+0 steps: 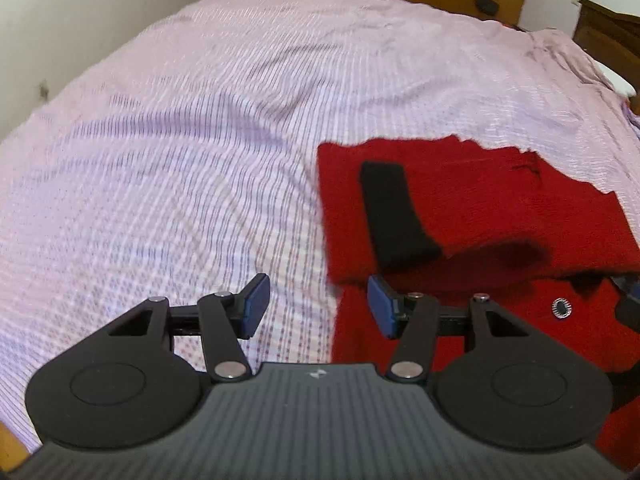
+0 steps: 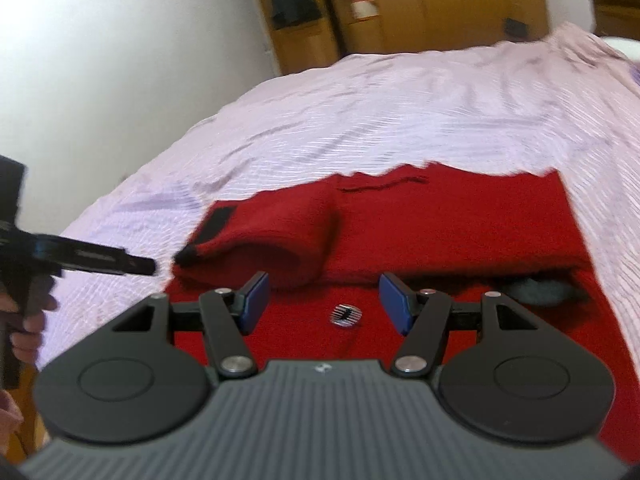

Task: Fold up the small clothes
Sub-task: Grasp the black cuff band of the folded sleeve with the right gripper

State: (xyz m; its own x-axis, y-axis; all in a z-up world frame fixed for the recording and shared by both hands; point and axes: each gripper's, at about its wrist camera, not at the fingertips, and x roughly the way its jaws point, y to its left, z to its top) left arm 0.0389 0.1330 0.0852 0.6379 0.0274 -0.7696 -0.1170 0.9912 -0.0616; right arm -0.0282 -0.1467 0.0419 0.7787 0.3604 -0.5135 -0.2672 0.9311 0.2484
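Observation:
A red knitted garment (image 1: 460, 208) (image 2: 440, 224) lies on the bed, its far part folded over the near part. A sleeve with a black cuff (image 1: 394, 216) (image 2: 214, 224) is laid across it. A round patterned button (image 1: 561, 307) (image 2: 346, 315) shows on the near layer. My left gripper (image 1: 318, 306) hovers open over the garment's left edge, nothing between its blue pads. My right gripper (image 2: 322, 300) hangs open above the near red layer by the button, holding nothing. In the right wrist view the left gripper (image 2: 136, 266) juts in from the left, held by a hand (image 2: 30, 320).
The bed is covered by a pink striped sheet (image 1: 200, 140) (image 2: 400, 112) with shallow wrinkles. A white wall runs along the left. Wooden wardrobes (image 2: 400, 4) stand beyond the bed's far end, and a dark wooden headboard (image 1: 608, 36) is at the right.

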